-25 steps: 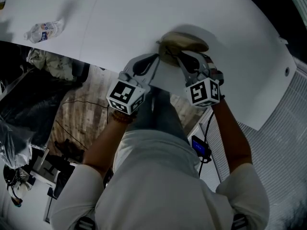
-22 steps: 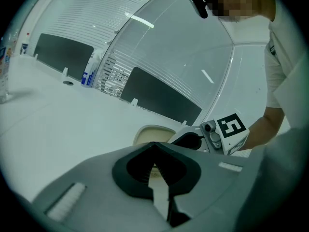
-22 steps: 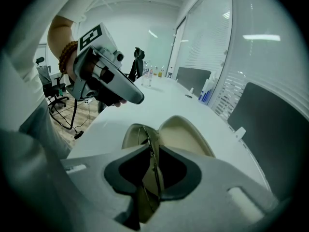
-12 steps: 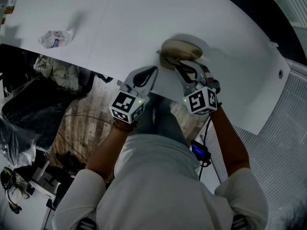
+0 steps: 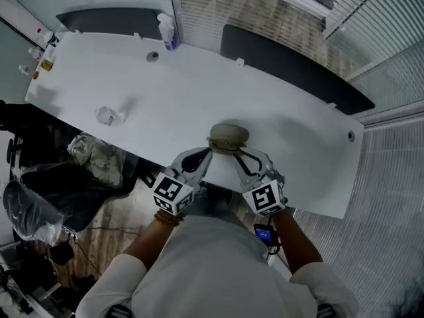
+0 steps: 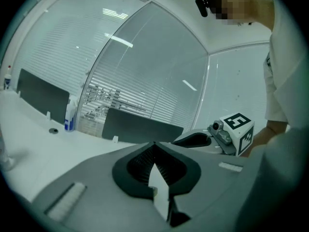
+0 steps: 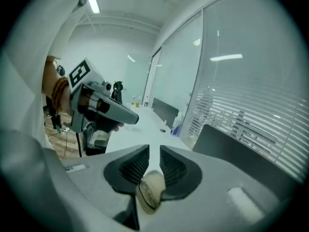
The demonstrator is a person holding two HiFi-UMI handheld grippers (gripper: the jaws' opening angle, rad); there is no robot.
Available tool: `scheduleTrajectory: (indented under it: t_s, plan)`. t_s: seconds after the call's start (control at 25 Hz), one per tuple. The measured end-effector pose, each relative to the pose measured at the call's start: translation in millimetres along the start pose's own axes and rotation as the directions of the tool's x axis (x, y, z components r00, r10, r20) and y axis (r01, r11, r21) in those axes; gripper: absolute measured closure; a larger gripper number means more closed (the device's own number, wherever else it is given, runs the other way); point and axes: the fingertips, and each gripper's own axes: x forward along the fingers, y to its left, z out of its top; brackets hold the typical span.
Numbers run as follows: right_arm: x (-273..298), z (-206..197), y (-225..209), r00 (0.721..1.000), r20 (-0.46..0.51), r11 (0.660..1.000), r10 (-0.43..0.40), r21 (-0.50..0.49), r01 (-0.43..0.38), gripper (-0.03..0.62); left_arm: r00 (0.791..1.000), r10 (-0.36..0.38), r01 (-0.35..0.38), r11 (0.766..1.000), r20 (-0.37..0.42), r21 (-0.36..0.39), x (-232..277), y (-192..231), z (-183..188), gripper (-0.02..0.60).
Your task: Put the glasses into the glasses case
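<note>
The beige glasses case (image 5: 228, 138) lies shut on the white table (image 5: 132, 91) near its front edge; no glasses are in sight. Both grippers hang above the table edge just in front of the case, touching nothing. My left gripper (image 5: 207, 154) (image 6: 154, 146) has its pads together with nothing between them. My right gripper (image 5: 236, 154) (image 7: 154, 151) has a narrow gap between its pads and its jaws are closing on nothing. The case (image 7: 150, 190) shows far below through that gap. Each gripper view also shows the other gripper beside it.
A crumpled plastic bottle (image 5: 108, 116) lies on the table's left part. A spray bottle (image 5: 168, 32) stands at the far edge, with small bottles (image 5: 44, 55) at the far left corner. Dark chair backs (image 5: 285, 68) line the far side. Bags and clutter (image 5: 93, 161) sit on the floor at left.
Both grippers have risen off the case and the table. The head view has pulled far back and now takes in the whole table.
</note>
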Motion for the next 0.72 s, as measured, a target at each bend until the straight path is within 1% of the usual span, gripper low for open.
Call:
scheduleTrajectory:
  t_s: [0.16, 0.28, 0.4, 0.56, 0.64, 0.72]
  plan:
    - [-43, 45, -3, 0.992, 0.097, 0.992, -0.085, 0.103, 0.075, 0.528, 0.996, -0.056, 0.055, 0.998, 0.073, 0.018, -9, -33, 43, 0.58]
    - [-78, 75, -13, 0.973, 0.167, 0.979, -0.161, 0.155, 0.136, 0.53, 0.985, -0.118, 0.114, 0.993, 0.125, 0.038, -12, -62, 71, 0.58]
    - [-111, 103, -23, 0.942, 0.242, 0.964, -0.232, 0.187, 0.189, 0.53, 0.966, -0.2, 0.193, 0.979, 0.163, 0.059, -13, -94, 95, 0.58]
    - [-153, 131, -29, 0.89, 0.323, 0.927, -0.323, 0.299, 0.228, 0.534, 0.932, -0.309, 0.307, 0.951, 0.193, 0.038, -22, -140, 118, 0.58]
    - [-172, 140, -30, 0.865, 0.349, 0.909, -0.361, 0.339, 0.243, 0.539, 0.917, -0.343, 0.34, 0.939, 0.203, 0.049, -28, -160, 128, 0.58]
    - [-188, 146, -29, 0.844, 0.366, 0.896, -0.391, 0.362, 0.258, 0.54, 0.907, -0.363, 0.354, 0.932, 0.213, 0.079, -33, -176, 132, 0.58]
